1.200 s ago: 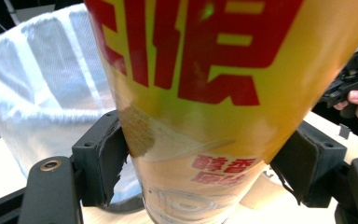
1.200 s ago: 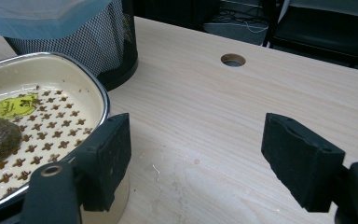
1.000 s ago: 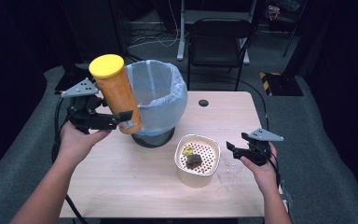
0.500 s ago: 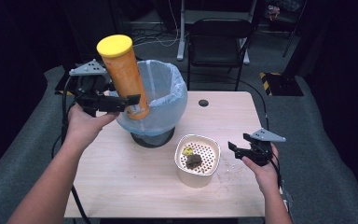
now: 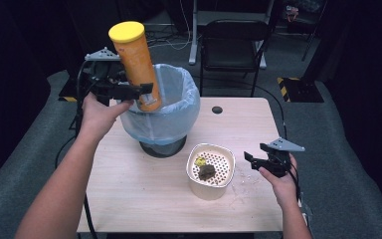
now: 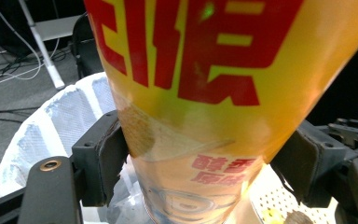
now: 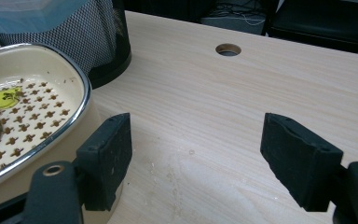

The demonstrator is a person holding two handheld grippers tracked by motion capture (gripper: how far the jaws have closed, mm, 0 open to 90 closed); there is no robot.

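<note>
Orange can [image 5: 135, 67] with its yellow lid stands nearly upright in your left gripper [image 5: 138, 91], base over the bin's [image 5: 179, 107] rim at ten o'clock from the bowl [image 5: 211, 172]. Your left gripper view has both jaws pressed on the can [image 6: 205, 116]. Your right gripper [image 7: 196, 163] gapes empty, probably just above the table [image 7: 223, 102], bowl [image 7: 65, 116] at nine o'clock.

left claw [image 5: 146, 89]: black, grey plate | right claw [image 5: 251, 159]: black, cabled
</note>
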